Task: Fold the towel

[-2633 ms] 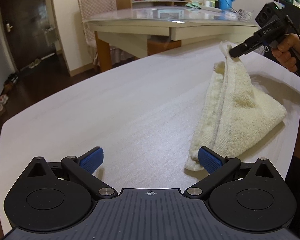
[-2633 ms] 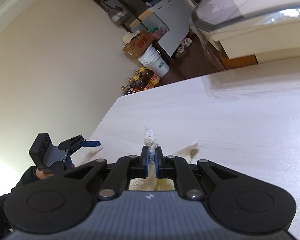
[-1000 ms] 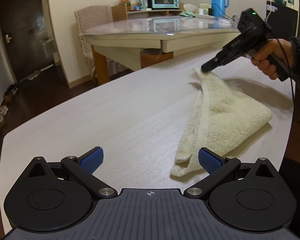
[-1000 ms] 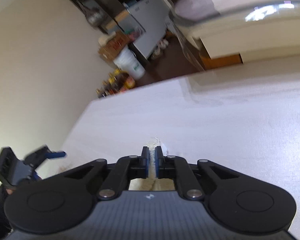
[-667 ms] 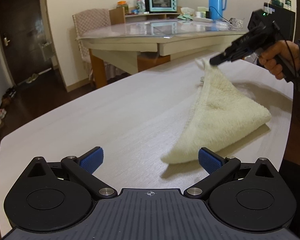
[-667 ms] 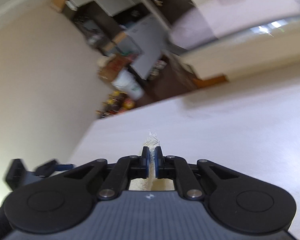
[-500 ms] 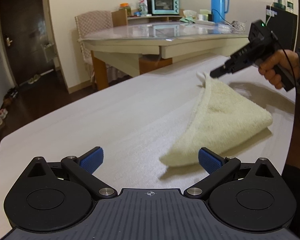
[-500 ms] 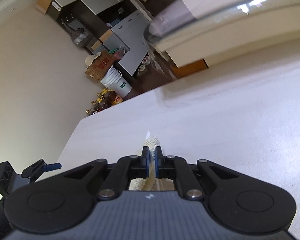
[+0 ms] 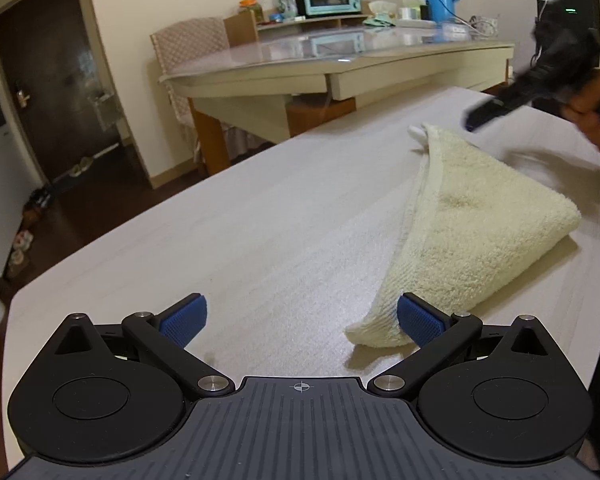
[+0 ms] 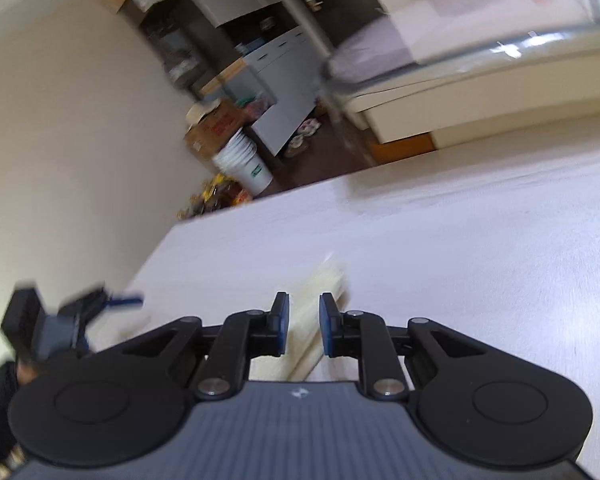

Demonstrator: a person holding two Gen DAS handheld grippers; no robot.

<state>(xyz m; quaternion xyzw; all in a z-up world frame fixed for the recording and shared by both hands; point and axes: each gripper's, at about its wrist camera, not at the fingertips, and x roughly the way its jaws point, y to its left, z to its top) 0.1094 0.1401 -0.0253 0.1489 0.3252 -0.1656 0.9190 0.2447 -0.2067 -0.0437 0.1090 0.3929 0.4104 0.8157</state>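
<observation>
Left wrist view shows the left gripper (image 9: 300,320) with its blue-padded jaws spread wide and nothing between them, held low over the pale wood-grain table (image 9: 228,240). Its right pad sits just in front of the near corner of the cream terry towel (image 9: 472,232), which lies folded in a rough triangle on the right side of the table, its far corner pointing away. Beyond that far corner the right gripper (image 9: 476,118), blurred, hovers clear of the cloth. Right wrist view shows the right gripper's jaws parted with a gap between the pads, and the towel's layered edge (image 10: 320,320) lying on the table below that gap. Behind stands a glass-topped dining table (image 9: 340,60).
</observation>
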